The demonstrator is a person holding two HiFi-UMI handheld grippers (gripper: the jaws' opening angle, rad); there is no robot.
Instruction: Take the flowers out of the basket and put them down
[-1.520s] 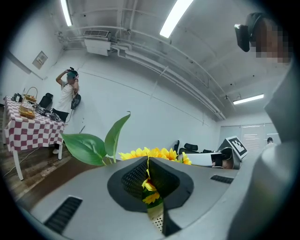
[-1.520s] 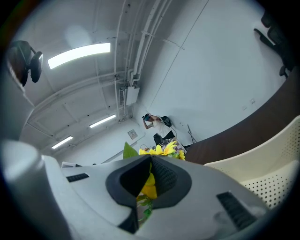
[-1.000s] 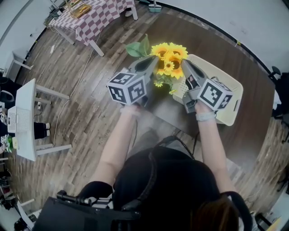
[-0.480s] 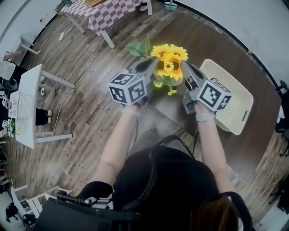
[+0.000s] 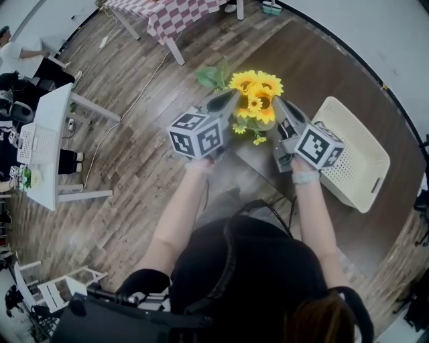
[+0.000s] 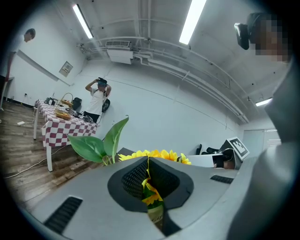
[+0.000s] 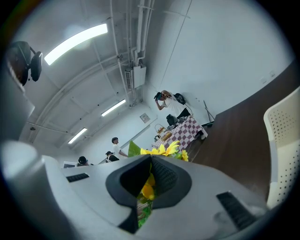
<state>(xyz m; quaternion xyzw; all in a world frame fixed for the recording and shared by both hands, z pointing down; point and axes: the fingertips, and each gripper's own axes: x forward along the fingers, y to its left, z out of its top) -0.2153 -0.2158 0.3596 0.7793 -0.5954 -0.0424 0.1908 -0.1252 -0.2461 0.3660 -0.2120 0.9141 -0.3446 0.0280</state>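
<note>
The left gripper (image 5: 230, 100) has its jaws pressed together on the flowers (image 5: 257, 92). In the left gripper view a thin green stem and a small yellow bloom are pinched in the narrow slit between the jaws of this gripper (image 6: 149, 174). The right gripper (image 5: 279, 104) is closed in the same way. Its own view shows a yellow bloom and some green wedged between the jaws of that gripper (image 7: 148, 177).

In the head view the two grippers come in from either side and meet at the bottom of the bunch, the left one from the left and the right one from the right. Their tips are close together, with the yellow flower heads bunched just beyond and between them. Two broad green leaves (image 5: 212, 74) stick out on the left-gripper side of the bunch. The same leaves (image 6: 96, 144) rise past the jaw tips in the left gripper view, beside the row of yellow petals (image 6: 161, 154).

The flowers are off the surface, carried over the near edge of the dark brown table (image 5: 322, 74) where it meets the wooden floor (image 5: 127, 181). The cream basket (image 5: 358, 164) sits on that table on the right-gripper side, well apart from the bunch and with no flowers in it. In the right gripper view its perforated wall (image 7: 283, 140) shows at the right edge. A table with a checked cloth (image 5: 181, 12) stands farther off.
</note>
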